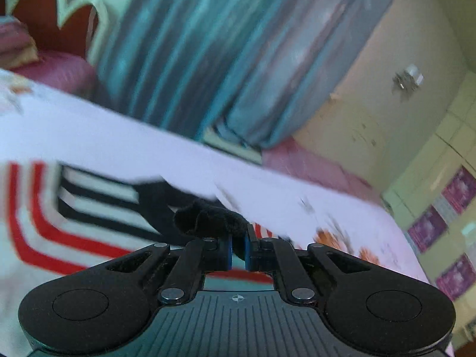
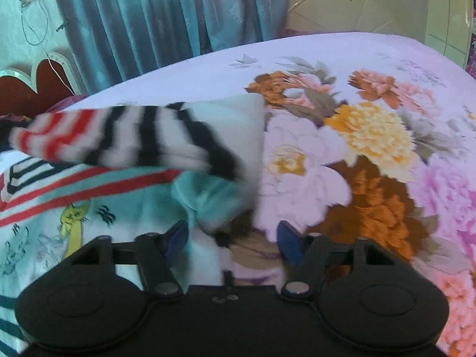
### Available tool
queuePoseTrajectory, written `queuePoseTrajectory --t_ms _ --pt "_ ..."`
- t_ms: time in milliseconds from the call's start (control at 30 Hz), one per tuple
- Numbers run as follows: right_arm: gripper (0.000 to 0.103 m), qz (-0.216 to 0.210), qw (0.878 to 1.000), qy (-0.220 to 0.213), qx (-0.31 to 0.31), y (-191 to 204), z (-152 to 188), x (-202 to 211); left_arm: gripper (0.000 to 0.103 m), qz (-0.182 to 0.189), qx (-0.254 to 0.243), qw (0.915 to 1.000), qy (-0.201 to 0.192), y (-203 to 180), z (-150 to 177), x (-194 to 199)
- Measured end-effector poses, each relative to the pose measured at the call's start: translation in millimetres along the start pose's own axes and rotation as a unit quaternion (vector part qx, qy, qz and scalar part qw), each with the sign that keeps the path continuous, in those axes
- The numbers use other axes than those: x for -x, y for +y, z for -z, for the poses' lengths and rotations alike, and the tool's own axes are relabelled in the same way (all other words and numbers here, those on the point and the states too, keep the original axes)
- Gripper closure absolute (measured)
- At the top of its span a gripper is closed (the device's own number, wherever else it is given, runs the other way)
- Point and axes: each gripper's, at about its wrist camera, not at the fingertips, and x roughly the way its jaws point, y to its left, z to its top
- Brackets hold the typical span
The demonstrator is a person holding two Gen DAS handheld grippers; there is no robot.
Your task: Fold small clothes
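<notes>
A small striped garment (image 1: 89,202), white with red and black bands, lies on the bed. My left gripper (image 1: 238,248) is shut on its black cuff (image 1: 208,218), held just above the sheet. In the right wrist view the same garment (image 2: 142,136) shows a striped sleeve lifted across the body, with a teal fold (image 2: 208,199) and a printed white front (image 2: 74,217) below it. My right gripper (image 2: 233,241) is open and empty, its blue pads (image 2: 287,239) either side of the garment's lower edge.
The bed has a pale floral sheet (image 2: 372,148). Teal curtains (image 1: 223,44) hang behind it, with a red and white headboard (image 2: 44,80) at the left. A cream cabinet (image 2: 372,3) and a tiled wall (image 1: 440,208) stand beyond the bed's edge.
</notes>
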Motion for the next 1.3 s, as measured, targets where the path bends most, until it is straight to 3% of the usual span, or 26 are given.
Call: queuePoseTrajectory --t_ms 67,167,267,400,533,600,633,667,733,800,900,1033,1200,1300 --pt "0.067 -0.01 1.0 0.001 0.0 6 -3 -3 0.096 -0.034 -0.019 0.9992 -0.012 15 -3 7" --pt "0.08 -0.007 1.0 0.008 0.021 14 -4 -12 0.096 -0.083 -0.001 0.9965 0.008 51 8 4" --pt "0.084 -0.01 1.0 0.006 0.028 14 -1 -12 0.096 -0.119 0.013 0.9919 0.042 75 31 -10" --pt "0.089 0.007 1.0 0.0 0.022 3 5 -8 0.097 -0.133 0.012 0.9881 0.076 82 58 -29" --pt "0.087 0.003 1.0 0.01 0.028 0 8 -4 0.096 -0.139 0.004 0.9867 0.084 81 63 -33" --pt "0.078 -0.005 0.999 0.02 0.042 1 9 2 0.096 -0.143 -0.013 0.9861 0.083 77 61 -27" --pt "0.066 -0.01 0.999 0.025 0.044 -1 9 7 0.096 -0.146 -0.021 0.986 0.079 74 59 -24" --pt "0.042 -0.019 0.999 0.025 0.044 -3 10 14 0.095 -0.148 -0.026 0.9861 0.07 70 57 -19" --pt "0.025 -0.029 0.999 0.005 0.042 -7 10 31 0.092 -0.154 -0.032 0.9861 0.055 67 56 3" --pt "0.031 -0.03 0.998 -0.019 0.046 -9 2 42 0.089 -0.157 -0.044 0.9862 0.031 58 53 12" --pt "0.04 -0.055 0.998 -0.016 0.018 -16 -23 27 0.088 -0.141 -0.057 0.9881 0.021 46 46 10" --pt "0.042 -0.065 0.998 -0.002 0.002 -12 -52 -11 0.083 -0.123 -0.073 0.9885 0.049 35 45 -19" --pt "0.044 -0.077 0.996 0.024 -0.031 -6 -82 -66 0.083 -0.147 -0.077 0.9829 0.081 44 55 -53" --pt "0.059 -0.103 0.991 0.04 -0.074 -13 -95 -92 0.083 -0.146 -0.068 0.9838 0.079 52 60 -55"
